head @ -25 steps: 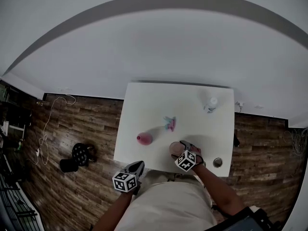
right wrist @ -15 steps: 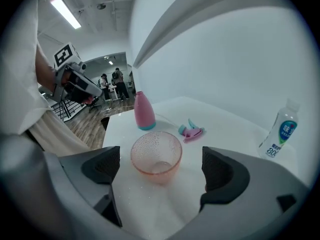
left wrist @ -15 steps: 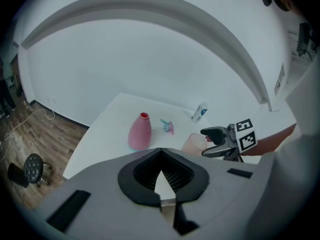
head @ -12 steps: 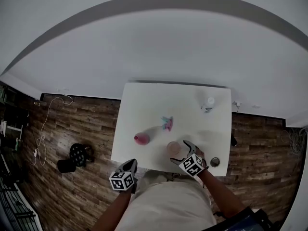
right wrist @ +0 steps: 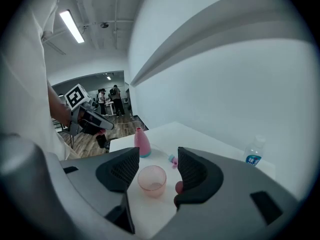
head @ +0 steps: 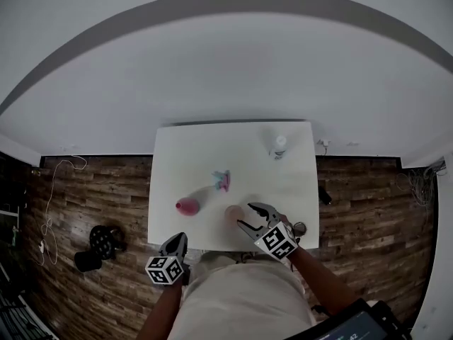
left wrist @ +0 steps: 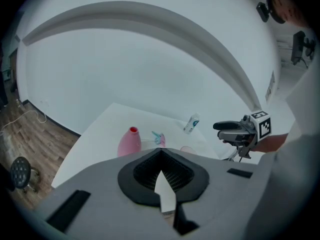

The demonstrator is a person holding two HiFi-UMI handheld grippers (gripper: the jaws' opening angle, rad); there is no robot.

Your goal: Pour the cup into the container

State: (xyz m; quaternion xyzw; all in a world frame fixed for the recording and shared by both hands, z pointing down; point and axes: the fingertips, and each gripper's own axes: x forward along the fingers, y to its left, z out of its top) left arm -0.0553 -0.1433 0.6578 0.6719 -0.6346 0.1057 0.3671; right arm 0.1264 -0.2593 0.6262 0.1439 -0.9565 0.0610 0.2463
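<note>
1. While closing just now on nothing, showed right gripper fingers partly apart; clear pink cup beyond and below the fingertips, untouched.
2. Showed left gripper fingers pressed together, empty.
3. Judged likely: clipped rim and a toppled cup if lowered off-centre; spill at narrow-necked pink container, further beyond the fingertips.
4. Noted white table, water bottle, white wall, wood floor.

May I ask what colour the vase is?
Pink; the vase shows best in the left gripper view.
</note>
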